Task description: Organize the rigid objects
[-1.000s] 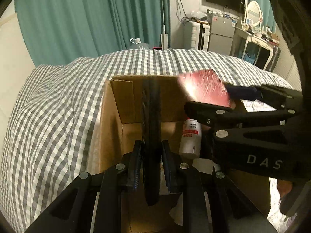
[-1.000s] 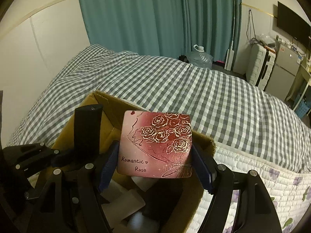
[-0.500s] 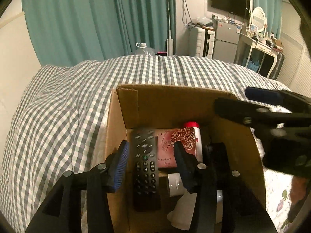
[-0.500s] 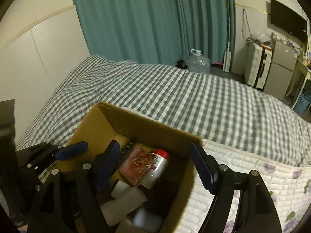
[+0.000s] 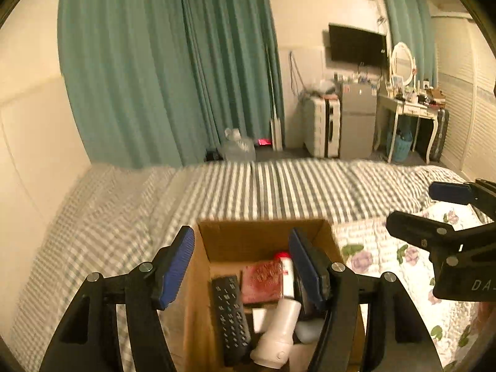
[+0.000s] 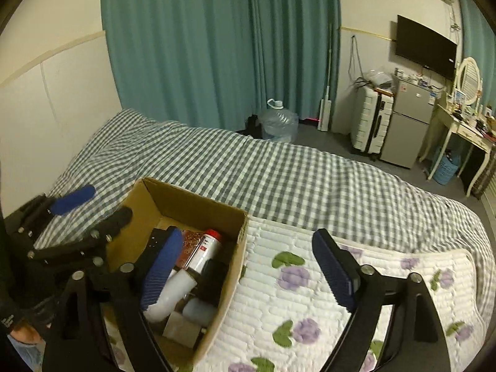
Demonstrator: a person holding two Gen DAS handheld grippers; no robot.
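Brown box point(image 6: 198, 207); grey-white checked blanket point(image 6: 279, 173); purple-flowered white quilt point(image 6: 294, 303); teal curtain point(image 6: 217, 46); blue-padded black left claw point(image 5: 241, 266).

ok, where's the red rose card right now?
Left wrist view: red rose card lies inside the cardboard box, between the black remote and the red-capped bottle.

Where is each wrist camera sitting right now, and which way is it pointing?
Left wrist: on the left gripper, looking down into the brown cardboard box and across the checked bed; its open blue-padded fingers and the right gripper show.
Right wrist: on the right gripper, right of the box, over the floral quilt; the left gripper shows.
Shared: the box, the black remote, the red-capped bottle.
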